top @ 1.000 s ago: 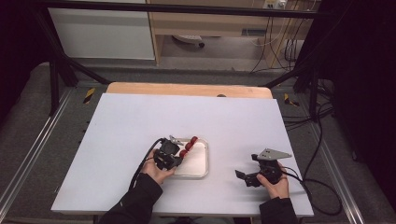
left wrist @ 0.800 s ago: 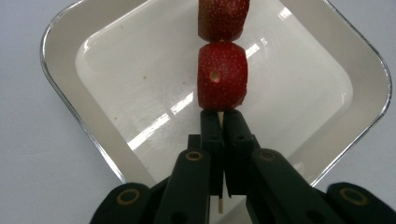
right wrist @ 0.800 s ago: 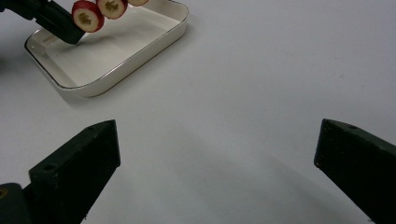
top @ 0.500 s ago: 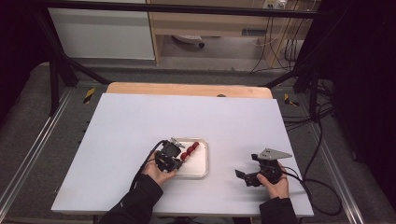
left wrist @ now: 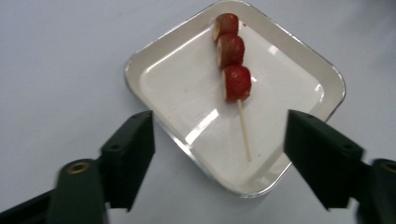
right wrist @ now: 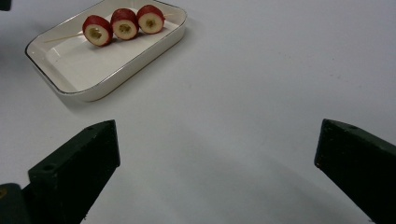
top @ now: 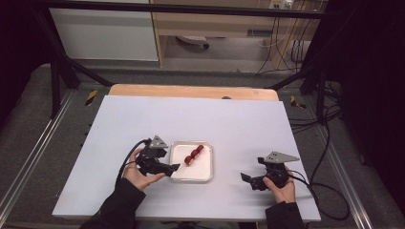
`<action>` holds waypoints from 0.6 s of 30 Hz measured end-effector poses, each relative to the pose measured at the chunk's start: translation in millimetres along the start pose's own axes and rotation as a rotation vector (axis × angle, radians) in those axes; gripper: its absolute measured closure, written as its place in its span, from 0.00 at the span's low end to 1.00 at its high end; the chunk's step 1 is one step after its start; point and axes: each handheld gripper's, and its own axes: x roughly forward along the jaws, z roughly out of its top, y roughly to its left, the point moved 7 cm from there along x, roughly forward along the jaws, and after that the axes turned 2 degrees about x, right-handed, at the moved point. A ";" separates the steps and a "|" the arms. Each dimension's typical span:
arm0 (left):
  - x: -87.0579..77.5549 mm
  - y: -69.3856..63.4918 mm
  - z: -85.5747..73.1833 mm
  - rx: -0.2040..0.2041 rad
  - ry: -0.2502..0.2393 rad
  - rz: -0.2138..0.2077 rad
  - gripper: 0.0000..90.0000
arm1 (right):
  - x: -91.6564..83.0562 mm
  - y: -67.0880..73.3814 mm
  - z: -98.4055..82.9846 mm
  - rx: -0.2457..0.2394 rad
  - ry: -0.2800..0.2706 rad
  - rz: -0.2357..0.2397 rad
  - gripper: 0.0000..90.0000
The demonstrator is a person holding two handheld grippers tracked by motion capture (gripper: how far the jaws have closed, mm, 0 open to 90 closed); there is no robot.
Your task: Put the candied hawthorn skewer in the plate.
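Since the earlier picture, my left gripper [top: 173, 168] has let go of the thin wooden stick with red fruit pieces [left wrist: 233, 70] and pulled back to the near left edge of the shallow white tray with a shiny rim [left wrist: 140, 60]. Its jaws have just been opening and now stand wide with nothing between them. The stick lies flat in the tray, fruit at the far end.

My right gripper [top: 244, 177] rests on the pale table [top: 143, 119], well apart from the tray, jaws spread and holding nothing.

I think the stick is light and snaps easily. The fruit looks soft and slippery, so I would pinch the bare stick end.

I count one stick, three fruit pieces, one tray, two grippers.
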 end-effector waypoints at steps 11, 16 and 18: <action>-22.2 23.5 -57.3 -0.005 -0.017 0.036 0.07 | 3.4 0.6 -3.0 0.000 0.023 0.001 0.01; -27.4 37.8 -77.4 -0.036 -0.045 0.049 0.06 | 4.6 1.3 -4.1 0.004 0.030 0.007 0.01; -27.9 43.1 -84.2 -0.056 -0.053 0.052 0.06 | 5.4 1.4 -4.6 0.002 0.033 0.008 0.01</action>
